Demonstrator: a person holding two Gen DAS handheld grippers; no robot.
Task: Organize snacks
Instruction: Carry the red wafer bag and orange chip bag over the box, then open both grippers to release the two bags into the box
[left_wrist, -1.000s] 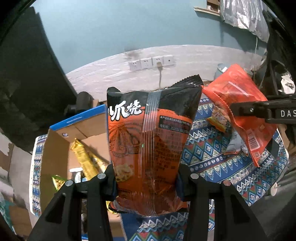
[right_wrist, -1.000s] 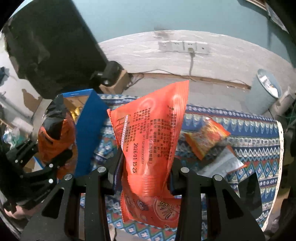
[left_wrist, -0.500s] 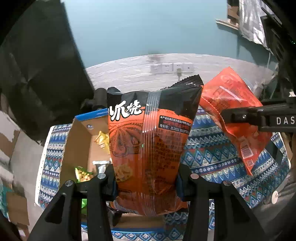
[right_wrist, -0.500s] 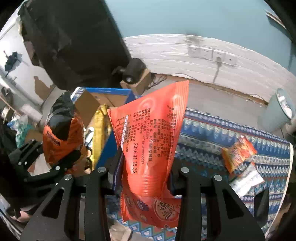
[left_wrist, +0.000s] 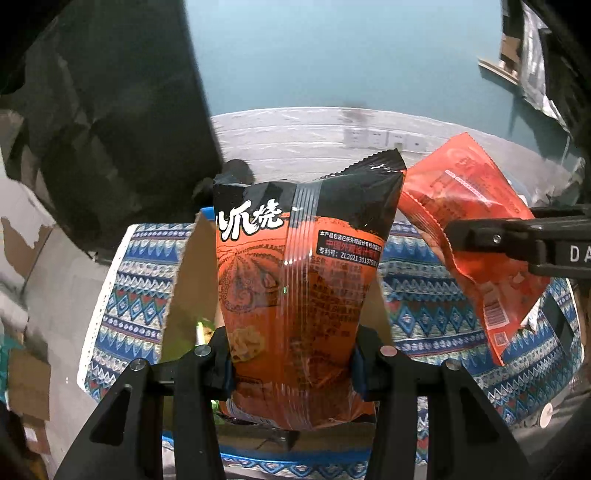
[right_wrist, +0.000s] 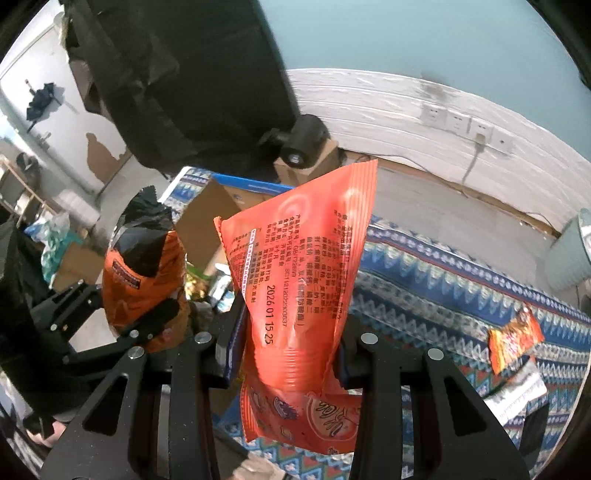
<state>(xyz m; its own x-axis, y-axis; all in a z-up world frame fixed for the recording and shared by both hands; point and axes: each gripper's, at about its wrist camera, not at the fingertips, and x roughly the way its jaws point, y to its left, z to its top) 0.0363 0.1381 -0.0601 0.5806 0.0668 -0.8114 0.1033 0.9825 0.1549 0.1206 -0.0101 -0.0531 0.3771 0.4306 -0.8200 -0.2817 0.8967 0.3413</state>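
My left gripper (left_wrist: 291, 363) is shut on an orange-and-black snack bag (left_wrist: 303, 266) and holds it upright over the open cardboard box (left_wrist: 192, 280). The bag also shows in the right wrist view (right_wrist: 142, 273), held by the left gripper (right_wrist: 147, 317). My right gripper (right_wrist: 290, 350) is shut on a red-orange snack bag (right_wrist: 299, 273), close to the box's right side. That bag shows in the left wrist view (left_wrist: 476, 229). The box (right_wrist: 207, 225) has blue edges and holds several snacks, mostly hidden by the bags.
The patterned blue tablecloth (right_wrist: 436, 273) covers the table. A small orange packet (right_wrist: 515, 339) and a silvery packet (right_wrist: 515, 387) lie at its right end. A black camera (right_wrist: 301, 142) sits behind the box. A grey bin (right_wrist: 572, 254) stands on the floor.
Both grippers have moved left with their bags toward the box. The left bag now hangs over the box opening; the loose packets have slid to the right edge of the right view.
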